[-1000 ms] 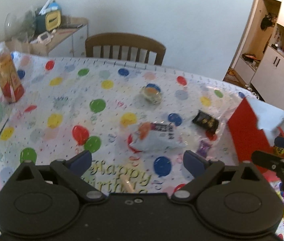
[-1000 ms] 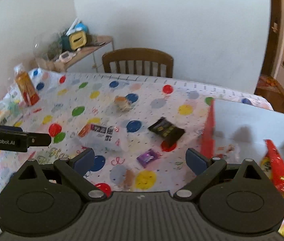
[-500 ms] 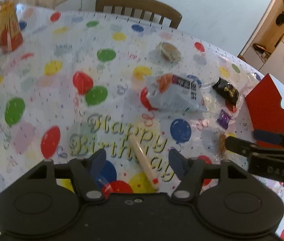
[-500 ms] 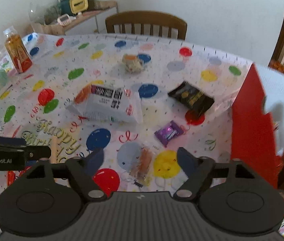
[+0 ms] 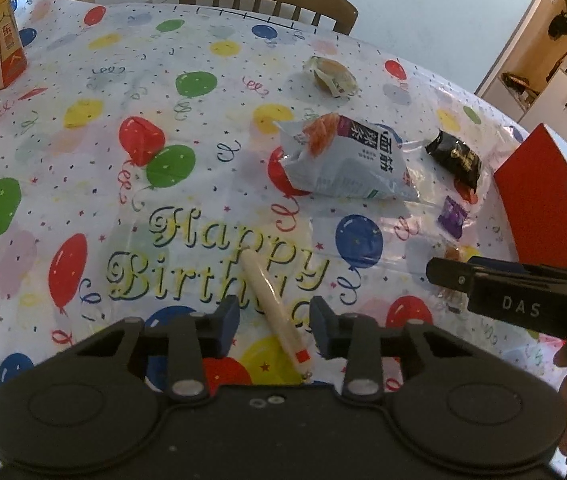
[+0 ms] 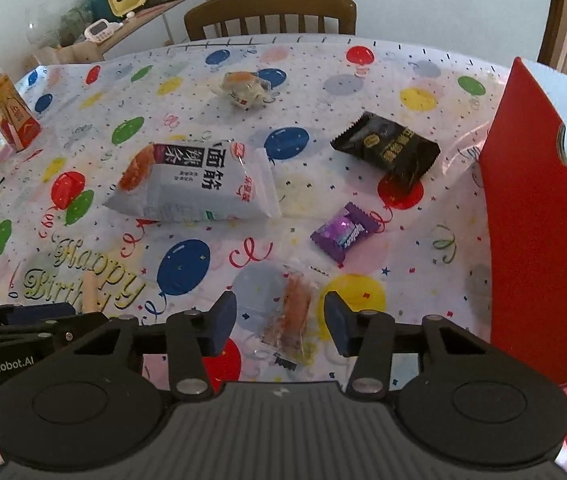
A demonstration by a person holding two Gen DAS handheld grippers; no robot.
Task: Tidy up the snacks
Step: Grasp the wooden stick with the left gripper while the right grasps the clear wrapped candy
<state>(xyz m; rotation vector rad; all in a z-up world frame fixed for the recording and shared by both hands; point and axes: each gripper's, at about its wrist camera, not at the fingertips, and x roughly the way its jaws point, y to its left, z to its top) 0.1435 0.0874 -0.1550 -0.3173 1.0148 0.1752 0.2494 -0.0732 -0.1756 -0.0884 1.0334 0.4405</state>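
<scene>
My left gripper [image 5: 274, 330] is open, its fingers on either side of a pale sausage stick [image 5: 271, 304] lying on the balloon tablecloth. My right gripper [image 6: 281, 326] is open, its fingers on either side of a clear packet with an orange snack [image 6: 293, 312]. Further off lie a white-and-purple snack bag [image 6: 195, 186], a black packet [image 6: 389, 148], a purple candy [image 6: 343, 232] and a round wrapped cake [image 6: 241, 88]. The snack bag [image 5: 347, 164] and black packet [image 5: 457, 158] also show in the left wrist view.
A red box [image 6: 539, 232] stands at the right edge of the table. An orange drink bottle [image 6: 9, 110] stands at the far left. A wooden chair [image 6: 271, 14] is behind the table. Cabinets [image 5: 559, 80] are at the right.
Both grippers have dropped toward the table and moved forward. Their jaws have narrowed around the sausage stick and the clear packet.
</scene>
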